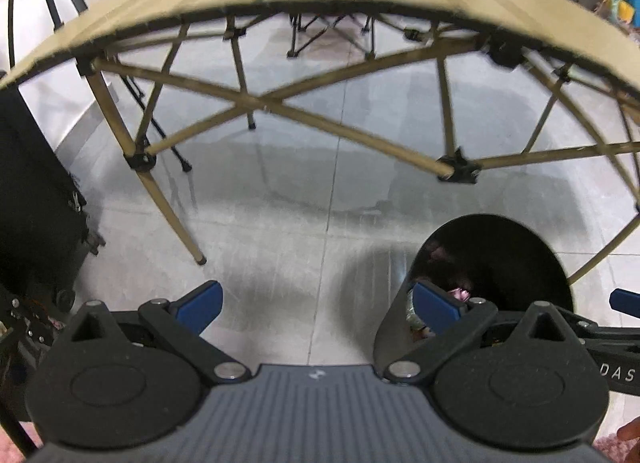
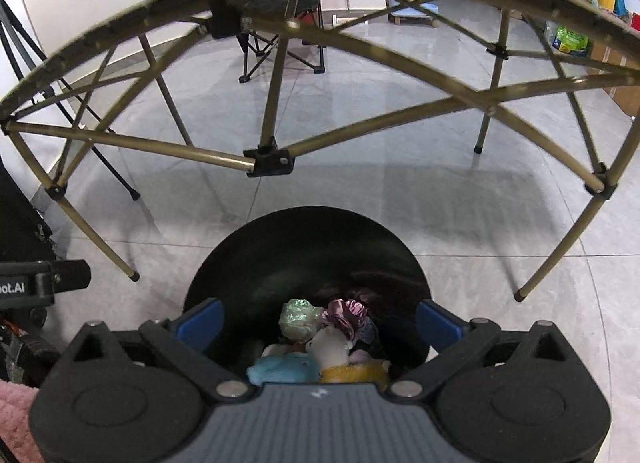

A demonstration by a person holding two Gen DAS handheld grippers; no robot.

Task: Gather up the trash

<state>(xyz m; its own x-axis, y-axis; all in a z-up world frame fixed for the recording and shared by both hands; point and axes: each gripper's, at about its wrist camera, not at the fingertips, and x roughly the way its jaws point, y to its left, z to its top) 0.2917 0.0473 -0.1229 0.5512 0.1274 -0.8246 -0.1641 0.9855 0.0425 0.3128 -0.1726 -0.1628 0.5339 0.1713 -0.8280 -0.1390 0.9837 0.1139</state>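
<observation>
- My right gripper (image 2: 318,321) hangs over the black bin (image 2: 304,247), fingers spread wide, nothing between them.
- Crumpled trash (image 2: 300,317) lies inside the bin.
- My left gripper (image 1: 318,305) is wide too, empty.

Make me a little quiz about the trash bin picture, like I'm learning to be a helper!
1. True or false: the right claw is squeezing a toy.
2. Where does the black bin stand: A on the folding table, B on the floor, C on a chair?
3. Fill in: beside the blue soft toy in the bin lies a ____ one.

Key: 1 false, its jaws are open and empty; 2 B; 3 yellow.
</observation>
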